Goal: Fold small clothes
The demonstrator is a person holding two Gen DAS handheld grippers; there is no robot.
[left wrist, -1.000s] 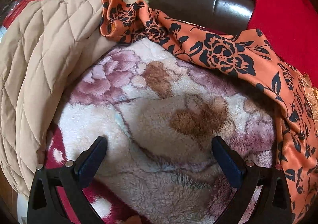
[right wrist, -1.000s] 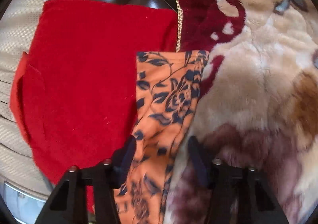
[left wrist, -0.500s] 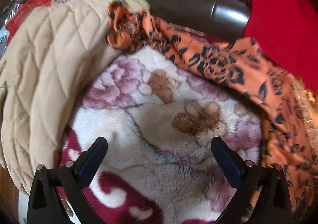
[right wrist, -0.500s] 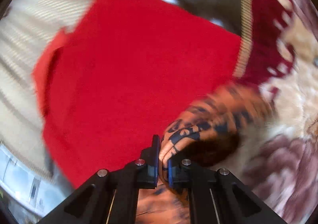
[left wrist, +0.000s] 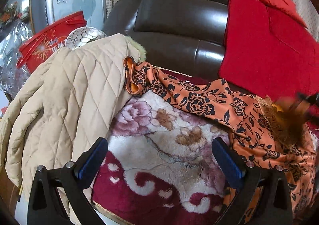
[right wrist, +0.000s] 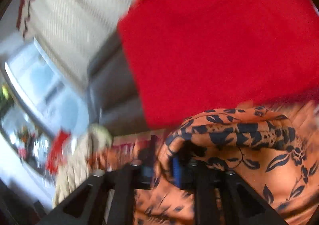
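One quilted beige coat [left wrist: 65,93] crowds the orange floral garment [left wrist: 199,99]; left tool [left wrist: 159,163] spread, right tool [right wrist: 161,167] just reopened, cloth between.

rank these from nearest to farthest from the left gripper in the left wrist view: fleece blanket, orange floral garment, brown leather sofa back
1. fleece blanket, directly under the left gripper
2. orange floral garment, beyond and right
3. brown leather sofa back, at the top, farthest

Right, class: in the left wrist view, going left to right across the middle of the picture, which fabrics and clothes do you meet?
beige quilted jacket → fluffy flowered blanket → orange scarf with black flowers → red cloth draped over the dark sofa back.
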